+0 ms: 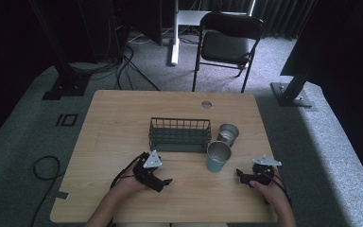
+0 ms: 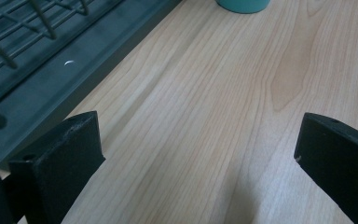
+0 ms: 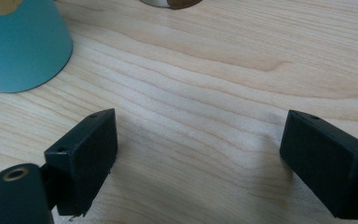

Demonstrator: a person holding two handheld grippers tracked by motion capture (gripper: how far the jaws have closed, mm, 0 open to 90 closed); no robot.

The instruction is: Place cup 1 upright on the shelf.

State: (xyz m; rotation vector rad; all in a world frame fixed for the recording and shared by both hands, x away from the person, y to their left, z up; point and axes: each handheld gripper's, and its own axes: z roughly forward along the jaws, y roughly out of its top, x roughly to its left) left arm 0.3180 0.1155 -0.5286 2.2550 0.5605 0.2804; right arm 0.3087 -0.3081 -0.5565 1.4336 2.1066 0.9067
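A dark wire basket (image 1: 179, 134) stands at the middle of the wooden table (image 1: 123, 113). A teal cup (image 1: 218, 156) stands upright by its right front corner, and a silver metal cup (image 1: 228, 134) stands just behind that. My left gripper (image 1: 164, 183) rests on the table in front of the basket, open, with bare wood between its jaws. My right gripper (image 1: 240, 175) lies to the right of the teal cup, open and holding nothing. In the left gripper view the basket (image 2: 32, 60) is at the left and the teal cup (image 2: 242, 4) far ahead. The right gripper view has the teal cup (image 3: 21, 44) at upper left.
A round cable hole (image 1: 206, 104) sits near the table's far edge. A black folding chair (image 1: 229, 42) stands behind the table. Cables (image 1: 47, 168) lie on the carpet at the left. Dark frame posts (image 1: 295, 71) stand at both far corners.
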